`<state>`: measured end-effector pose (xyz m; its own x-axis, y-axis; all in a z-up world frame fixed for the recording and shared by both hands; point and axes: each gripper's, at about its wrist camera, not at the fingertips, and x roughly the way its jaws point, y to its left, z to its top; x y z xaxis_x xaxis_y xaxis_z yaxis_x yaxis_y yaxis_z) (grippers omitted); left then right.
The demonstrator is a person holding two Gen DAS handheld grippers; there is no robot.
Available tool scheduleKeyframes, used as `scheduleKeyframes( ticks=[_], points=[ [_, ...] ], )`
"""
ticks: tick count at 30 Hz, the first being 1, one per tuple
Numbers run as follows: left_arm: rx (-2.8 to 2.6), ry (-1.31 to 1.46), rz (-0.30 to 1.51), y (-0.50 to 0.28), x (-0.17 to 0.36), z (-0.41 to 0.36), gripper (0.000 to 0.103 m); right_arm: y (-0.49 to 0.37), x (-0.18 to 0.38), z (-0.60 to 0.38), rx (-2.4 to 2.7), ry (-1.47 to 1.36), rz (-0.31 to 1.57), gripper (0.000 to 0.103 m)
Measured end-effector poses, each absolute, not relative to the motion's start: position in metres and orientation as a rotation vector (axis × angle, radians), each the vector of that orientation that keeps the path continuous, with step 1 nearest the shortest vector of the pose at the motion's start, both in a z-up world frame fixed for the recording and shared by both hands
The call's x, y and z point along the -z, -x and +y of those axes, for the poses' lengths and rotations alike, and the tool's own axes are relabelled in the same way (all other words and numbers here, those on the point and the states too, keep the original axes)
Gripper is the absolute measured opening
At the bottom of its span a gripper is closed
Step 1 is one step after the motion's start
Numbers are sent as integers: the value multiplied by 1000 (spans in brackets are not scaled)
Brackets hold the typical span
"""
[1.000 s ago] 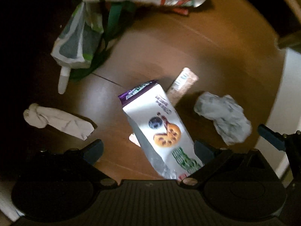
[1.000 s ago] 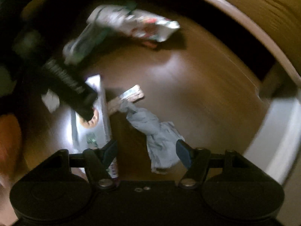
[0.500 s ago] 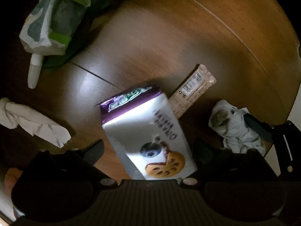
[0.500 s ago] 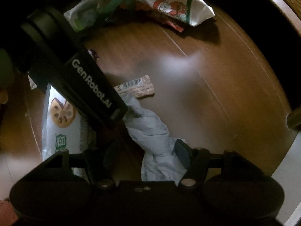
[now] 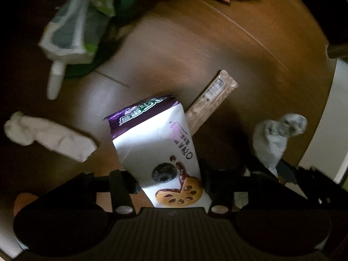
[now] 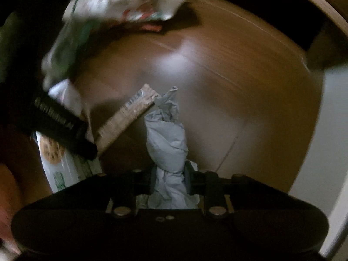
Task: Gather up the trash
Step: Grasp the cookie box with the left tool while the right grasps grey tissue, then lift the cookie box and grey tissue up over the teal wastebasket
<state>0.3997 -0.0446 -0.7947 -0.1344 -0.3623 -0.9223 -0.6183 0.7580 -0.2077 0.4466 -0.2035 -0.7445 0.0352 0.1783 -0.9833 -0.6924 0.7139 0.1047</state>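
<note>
A dim wooden floor [image 5: 195,50] is lying strewn with litter. A white cookie pouch [image 5: 161,152] with a purple top is sitting between the left gripper's [image 5: 168,184] two fingers, which are pressing against its sides. A crumpled grey tissue [image 6: 169,143], twisted to a point, is being pinched in the closed right gripper [image 6: 169,179]. A tan wrapper [image 5: 211,97] is lying partly under the pouch.

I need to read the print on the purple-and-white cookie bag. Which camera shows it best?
The left wrist view: the cookie bag lies centred between the left tool's fingers, purple top and cookie picture lit. The right wrist view shows only a blurred strip of it at the left edge, partly behind the other tool's finger.
</note>
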Motion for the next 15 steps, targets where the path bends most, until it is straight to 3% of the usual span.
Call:
scheduleKeyframes(
  ticks=[7,15],
  points=[
    [-237,730,1733,-390,716,-20,49,-440,663,-209,-584,273,1426,23],
    [-155,656,1625,-403,571,4,49,-443,520,-200,-587,221,1319,23]
  ],
)
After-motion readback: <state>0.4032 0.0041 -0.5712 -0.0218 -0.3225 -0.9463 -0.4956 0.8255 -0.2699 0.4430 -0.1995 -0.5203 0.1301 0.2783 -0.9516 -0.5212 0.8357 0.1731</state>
